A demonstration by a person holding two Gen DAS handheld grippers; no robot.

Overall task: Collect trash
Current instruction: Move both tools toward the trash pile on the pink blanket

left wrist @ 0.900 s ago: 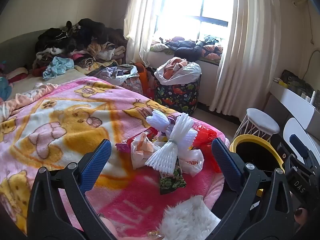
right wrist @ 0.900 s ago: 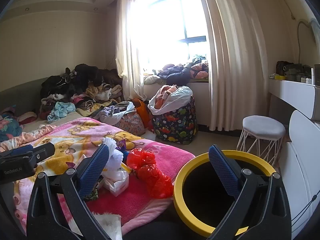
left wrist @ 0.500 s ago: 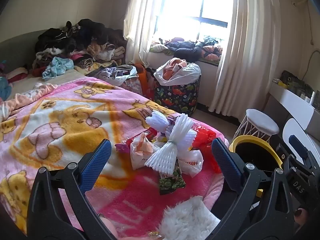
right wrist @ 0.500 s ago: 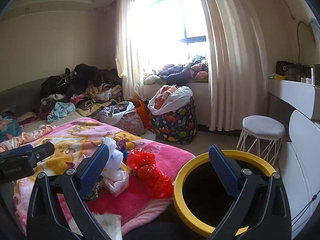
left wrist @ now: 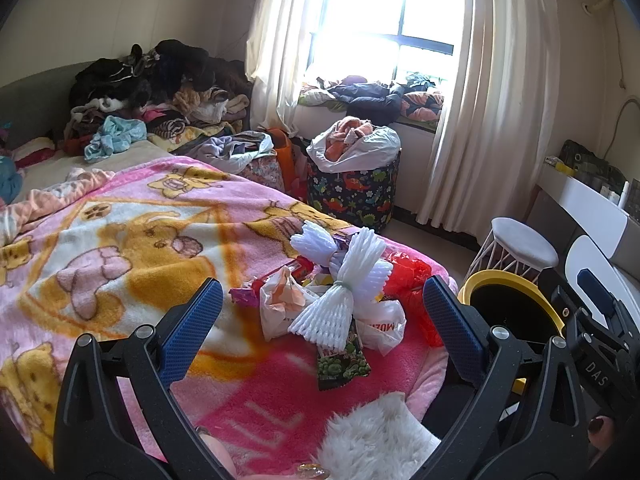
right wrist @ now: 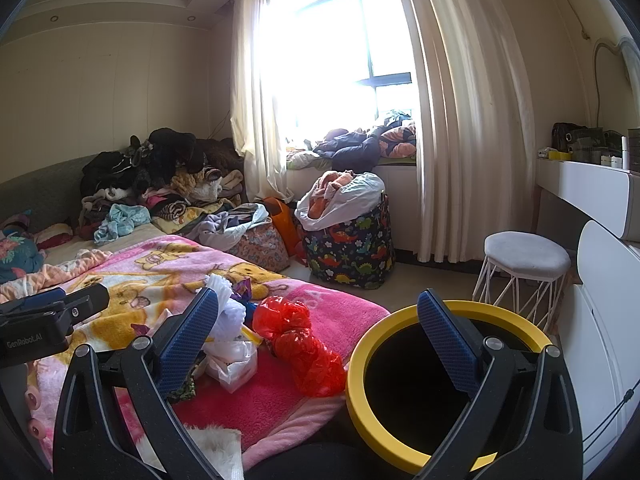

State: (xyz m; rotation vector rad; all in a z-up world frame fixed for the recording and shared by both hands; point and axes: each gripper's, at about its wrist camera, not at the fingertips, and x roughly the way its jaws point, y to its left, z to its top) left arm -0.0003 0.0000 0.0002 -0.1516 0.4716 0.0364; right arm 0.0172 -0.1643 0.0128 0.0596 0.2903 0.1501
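A heap of trash lies on the pink blanket at the bed's near corner: white foam fruit nets, a white plastic bag, a red plastic bag and a green snack wrapper. My left gripper is open and empty, just short of the heap. My right gripper is open and empty, with the red bag between its fingers in view. A black bin with a yellow rim stands to the right of the bed; it also shows in the left wrist view.
Piles of clothes cover the far end of the bed. A dinosaur-print basket and a white stool stand on the floor by the window. A white desk runs along the right wall. A white furry piece lies at the near edge.
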